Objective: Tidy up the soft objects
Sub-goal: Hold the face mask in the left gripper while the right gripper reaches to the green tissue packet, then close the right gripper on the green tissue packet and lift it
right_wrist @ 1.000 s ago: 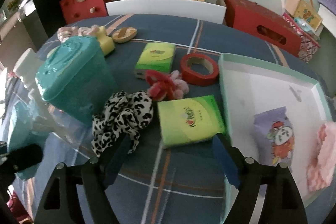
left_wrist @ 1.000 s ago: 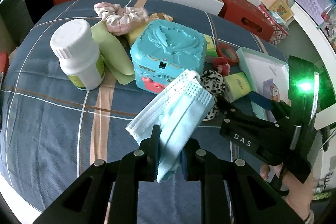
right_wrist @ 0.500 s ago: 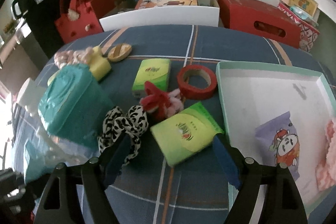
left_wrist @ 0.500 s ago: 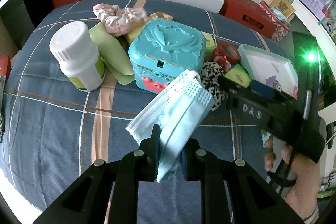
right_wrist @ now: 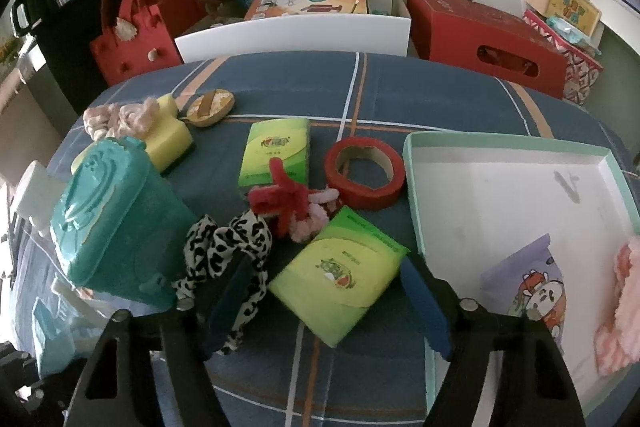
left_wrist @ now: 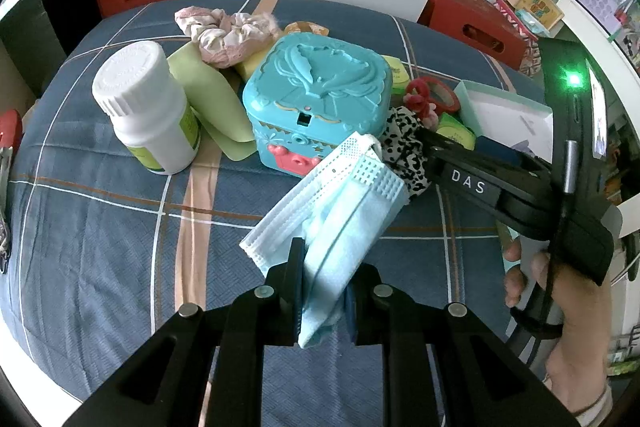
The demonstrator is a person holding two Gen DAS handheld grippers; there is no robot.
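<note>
Two grippers work over a blue plaid tablecloth (left_wrist: 100, 227) crowded with small things. The left gripper (left_wrist: 322, 291) is clamped on a light blue face mask (left_wrist: 340, 211), whose pleated body fans up and away from the jaws, lifted off the cloth in front of a turquoise plastic box (left_wrist: 320, 99). The right gripper (right_wrist: 324, 299) stands with its jaws spread wide and nothing between them; its blue-padded fingers (right_wrist: 424, 307) straddle a green tissue pack (right_wrist: 340, 275) lying just beside the near left corner of a shallow white tray (right_wrist: 520, 147). The left finger sits over a black-and-white leopard scrunchie (right_wrist: 224, 243), which lies against the turquoise box; whether it touches the scrunchie I cannot tell. Inside the tray lie a lilac cartoon pouch (right_wrist: 528, 287) and a pink fluffy item (right_wrist: 624, 303) at the right edge. A red and pink pipe-cleaner twist (right_wrist: 292, 203) lies between the scrunchie, a second tissue pack (right_wrist: 276, 147) and a red tape roll (right_wrist: 364, 171). Farther left, a pink scrunchie (left_wrist: 224, 31) rests on a yellow sponge (right_wrist: 168, 135), near a white pill bottle (left_wrist: 144, 107) and a pale green pouch (left_wrist: 208, 95).
</note>
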